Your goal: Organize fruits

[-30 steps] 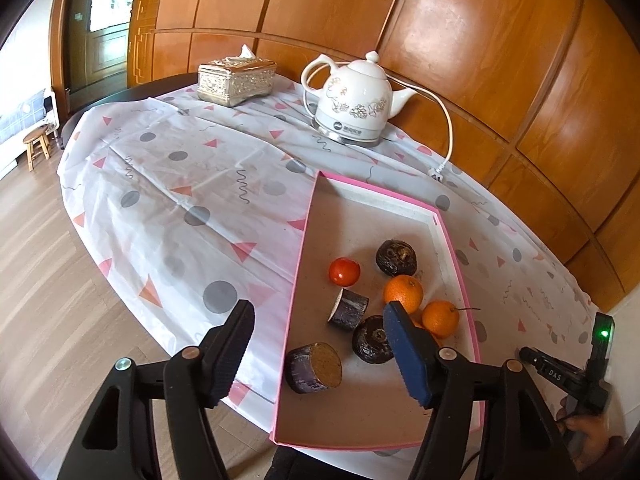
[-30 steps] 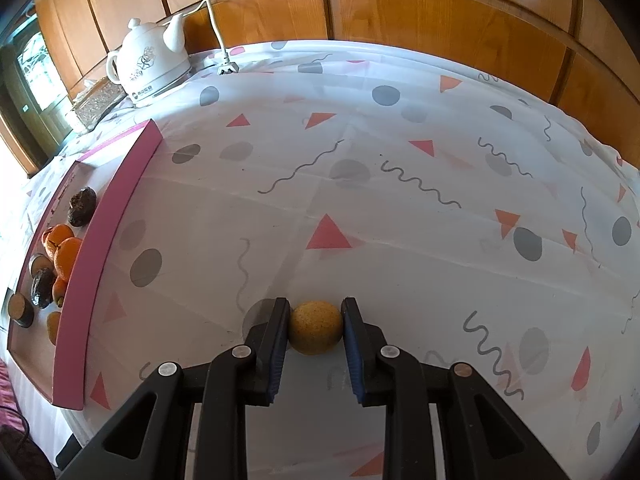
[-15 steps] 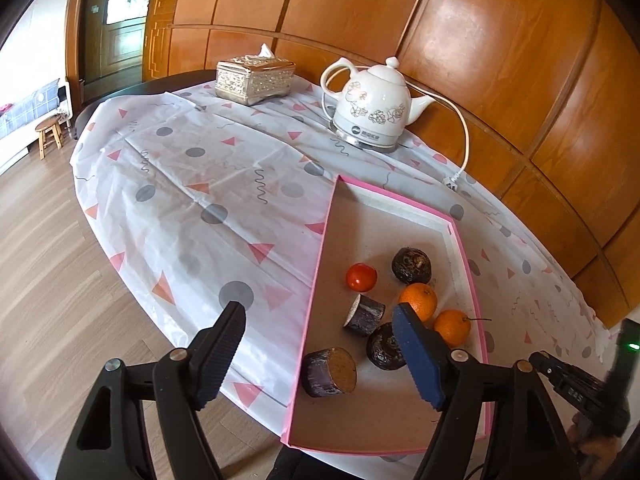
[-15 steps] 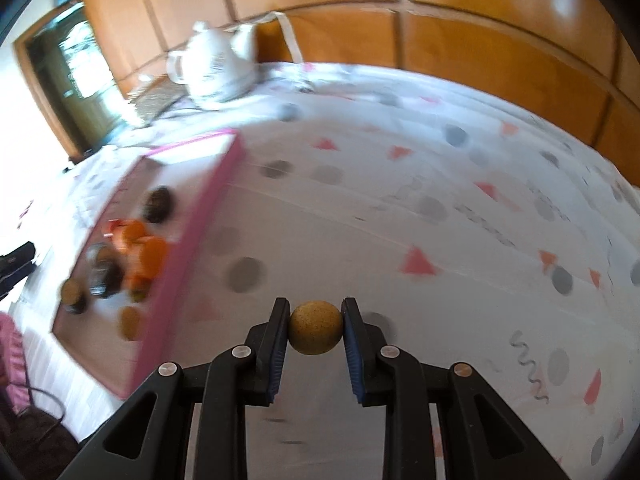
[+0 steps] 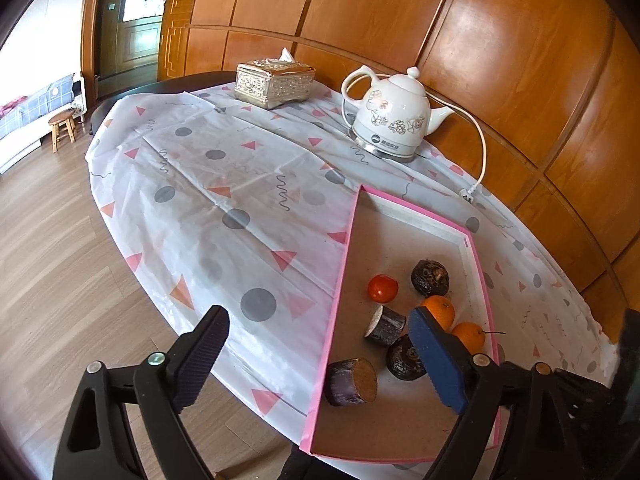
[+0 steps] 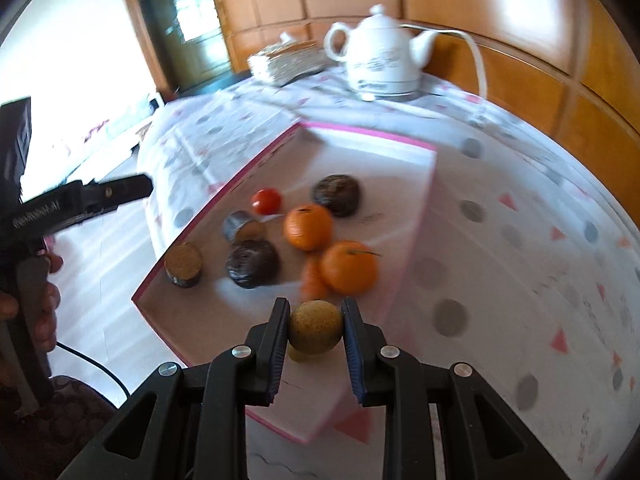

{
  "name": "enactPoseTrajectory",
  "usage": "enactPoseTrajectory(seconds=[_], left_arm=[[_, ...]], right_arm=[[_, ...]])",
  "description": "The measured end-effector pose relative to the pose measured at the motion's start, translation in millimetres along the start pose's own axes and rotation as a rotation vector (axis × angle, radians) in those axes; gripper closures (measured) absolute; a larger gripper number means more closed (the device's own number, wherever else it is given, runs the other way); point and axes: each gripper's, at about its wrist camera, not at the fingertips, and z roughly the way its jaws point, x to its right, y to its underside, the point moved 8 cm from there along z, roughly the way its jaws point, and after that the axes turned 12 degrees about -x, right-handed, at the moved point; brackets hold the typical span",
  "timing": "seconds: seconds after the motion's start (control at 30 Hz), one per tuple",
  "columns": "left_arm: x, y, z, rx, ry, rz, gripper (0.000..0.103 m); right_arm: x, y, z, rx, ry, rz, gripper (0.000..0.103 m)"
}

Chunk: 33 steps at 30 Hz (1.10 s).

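- Your kettle (image 5: 394, 122) carries a dark round logo and small print on its base band, too small to read.
- The left tool (image 6: 76, 204) bears white lettering, blurred beyond reading.

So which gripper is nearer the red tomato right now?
Left. The left gripper hangs open at the pink tray's near end, short of the tomato; the right gripper holds a brown fruit farther back.
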Motion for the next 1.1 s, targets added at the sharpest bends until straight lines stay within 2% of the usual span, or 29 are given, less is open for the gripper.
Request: enactPoseTrajectory(seconds=[0.1,0.3,0.6,0.7,0.9,1.03,1.1], left_arm=[[-2.4,-0.7,0.8,-0.002,-0.007,-0.006,0.003],[-5.8,-1.2,3.3,-0.005,-0.028,-0.006,0.001],[-7.3,-2.0,1.4,0.018,-0.073,0.002,0.000],[-5.1,-2.2,-1.4,0.032,-0.078,0.011,0.000],[0.1,-4.0,-6.9,0.056,-0.102,0.029,0.000],[7.5,-5.9,-13.9,0.075,-0.084,0.038,0.000],[11.5,-5.8,-17.4,0.087,-0.080,0.047,0.000]], right_arm=[[-12.0,-7.5,13.4,-0.024,0.009,-0.035,0.077],[-23.7,-11.3,35.3,-0.074,0.025,-0.076,0.077],[-32.6,-10.4,40.8,-0.082,0.026,-0.084,0.076],[-31.7,-9.8,37.9,-0.071,0.023,-0.069,0.071],[-29.2,-7.7,24.4,-0.033,0.024,-0.033,0.070],[-24.0,-7.4,4.9,0.033,0.054,0.006,0.070],[-18.4,-6.5,-6.7,0.075,0.077,0.042,0.066]])
